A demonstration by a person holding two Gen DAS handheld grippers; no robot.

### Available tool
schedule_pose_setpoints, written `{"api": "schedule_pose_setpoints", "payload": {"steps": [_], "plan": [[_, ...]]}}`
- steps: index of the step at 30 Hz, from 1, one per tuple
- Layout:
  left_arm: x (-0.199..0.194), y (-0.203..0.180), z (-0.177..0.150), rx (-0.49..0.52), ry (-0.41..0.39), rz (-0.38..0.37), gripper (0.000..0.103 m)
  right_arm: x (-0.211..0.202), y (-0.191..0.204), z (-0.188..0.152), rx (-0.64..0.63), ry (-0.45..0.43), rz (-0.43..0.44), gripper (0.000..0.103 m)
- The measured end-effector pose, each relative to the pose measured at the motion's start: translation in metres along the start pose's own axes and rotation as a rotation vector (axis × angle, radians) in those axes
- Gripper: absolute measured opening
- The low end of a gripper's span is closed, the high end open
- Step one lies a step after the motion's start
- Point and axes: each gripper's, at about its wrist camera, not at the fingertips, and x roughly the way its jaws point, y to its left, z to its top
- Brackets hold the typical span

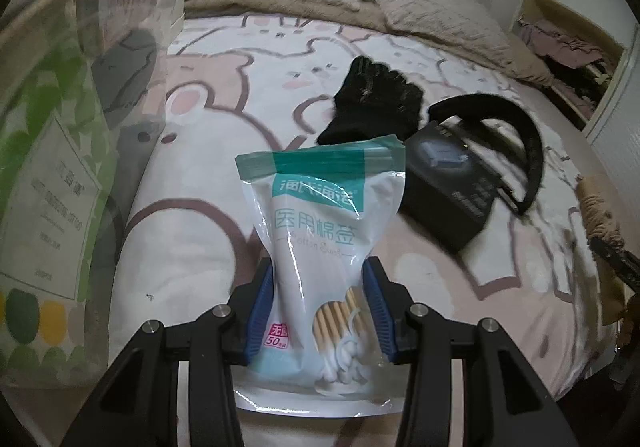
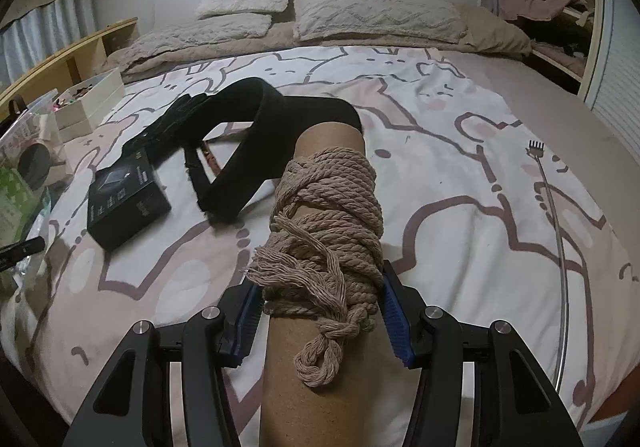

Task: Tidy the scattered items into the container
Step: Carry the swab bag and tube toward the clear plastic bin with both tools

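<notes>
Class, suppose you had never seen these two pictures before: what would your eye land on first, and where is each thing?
In the left wrist view, the left gripper pinches a white and teal bag of cotton swabs upright at the centre. In the right wrist view, the right gripper clamps a brown card wound with tan rope in the foreground. Behind, a black box and black glove lie on the cartoon bedspread.
</notes>
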Motion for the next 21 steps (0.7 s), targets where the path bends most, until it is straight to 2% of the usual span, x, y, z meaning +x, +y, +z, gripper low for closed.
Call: {"api": "schedule_pose_setpoints", "payload": {"steps": [7, 11, 14, 18, 21], "plan": [[-0.040, -0.023, 0.010, 0.060, -0.117, -0.037, 0.045, -0.023, 0.018, 0.011, -0.010, -0.048, 0.058, 0.055], [-0.066, -0.029, 0.020, 0.081, -0.180, -0.064, 0.045, -0.042, 0.028, 0.025, 0.008, -0.084, 0.150, 0.055], [-0.087, -0.028, 0.028, 0.082, -0.225, -0.083, 0.045, -0.056, 0.039, 0.035, -0.003, -0.116, 0.188, 0.055], [-0.113, -0.021, 0.039, 0.077, -0.279, -0.099, 0.045, -0.065, 0.053, 0.051, 0.011, -0.108, 0.297, 0.055], [-0.131, -0.014, 0.047, 0.083, -0.315, -0.092, 0.045, -0.071, 0.066, 0.060, 0.001, -0.120, 0.334, 0.055]]}}
